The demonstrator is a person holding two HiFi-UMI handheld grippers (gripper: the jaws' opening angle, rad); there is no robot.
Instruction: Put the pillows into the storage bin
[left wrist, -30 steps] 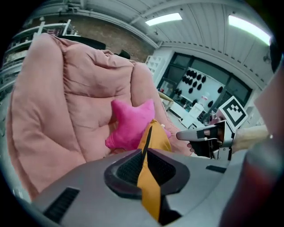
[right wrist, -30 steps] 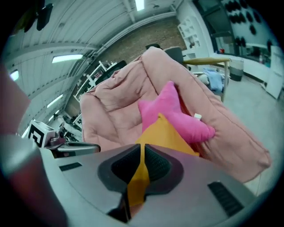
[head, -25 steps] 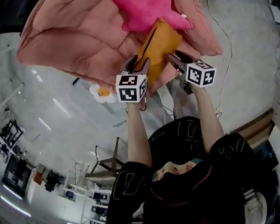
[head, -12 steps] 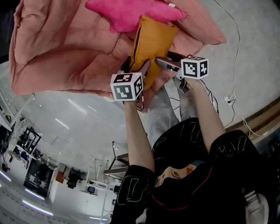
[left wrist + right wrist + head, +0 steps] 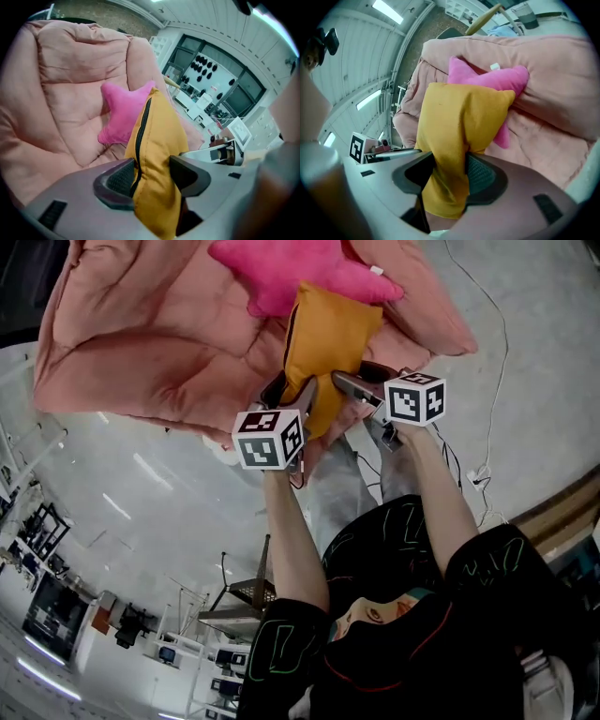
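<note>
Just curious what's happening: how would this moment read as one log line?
left gripper: just closed on yellow pillow | right gripper: just closed on yellow pillow | pink star pillow: against pink cushion

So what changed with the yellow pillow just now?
The left gripper and right gripper have just been closing their jaws on the yellow pillow, and now both pinch it. It barely moved. The pink pillow still lies on the big cushion.
</note>
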